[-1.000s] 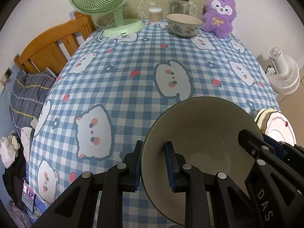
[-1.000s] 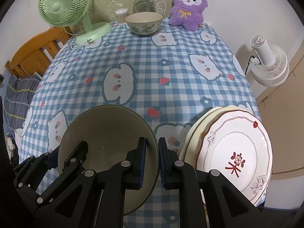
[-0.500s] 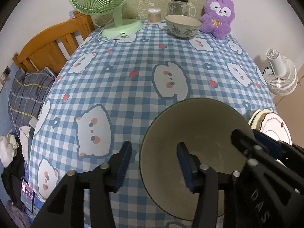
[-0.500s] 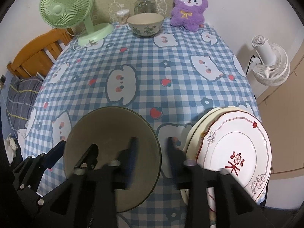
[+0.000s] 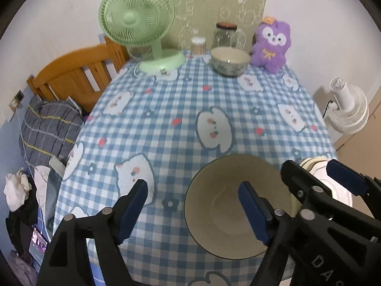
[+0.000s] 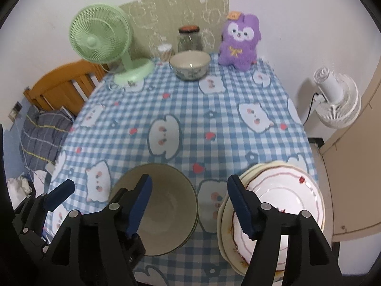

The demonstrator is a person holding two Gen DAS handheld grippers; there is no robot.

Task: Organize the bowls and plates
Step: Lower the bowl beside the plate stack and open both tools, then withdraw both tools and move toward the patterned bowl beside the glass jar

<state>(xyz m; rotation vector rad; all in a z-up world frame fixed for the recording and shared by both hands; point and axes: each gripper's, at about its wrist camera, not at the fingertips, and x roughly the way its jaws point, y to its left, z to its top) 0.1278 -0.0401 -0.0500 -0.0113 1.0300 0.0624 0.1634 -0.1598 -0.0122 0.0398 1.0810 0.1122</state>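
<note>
A large cream bowl with a dark rim (image 5: 228, 205) (image 6: 164, 205) rests on the checked tablecloth near the front edge. My left gripper (image 5: 193, 205) is open, raised over the bowl's left rim, holding nothing. My right gripper (image 6: 189, 205) is open above the gap between the bowl and a stack of plates (image 6: 285, 205), whose top plate is white with red trim. The stack's edge also shows in the left wrist view (image 5: 316, 164). A smaller patterned bowl (image 5: 229, 60) (image 6: 190, 64) stands at the far end of the table.
At the back stand a green desk fan (image 5: 140, 28) (image 6: 104, 45), a glass jar (image 5: 225, 35), a small swab container (image 5: 198, 45) and a purple plush toy (image 5: 271, 45) (image 6: 238, 40). A wooden bed frame (image 5: 71, 76) is left; a white floor fan (image 6: 338, 100) is right.
Both grippers have opened and let go of the large bowl's rim. They have lifted and drawn back, and the bowl now sits on the table.
</note>
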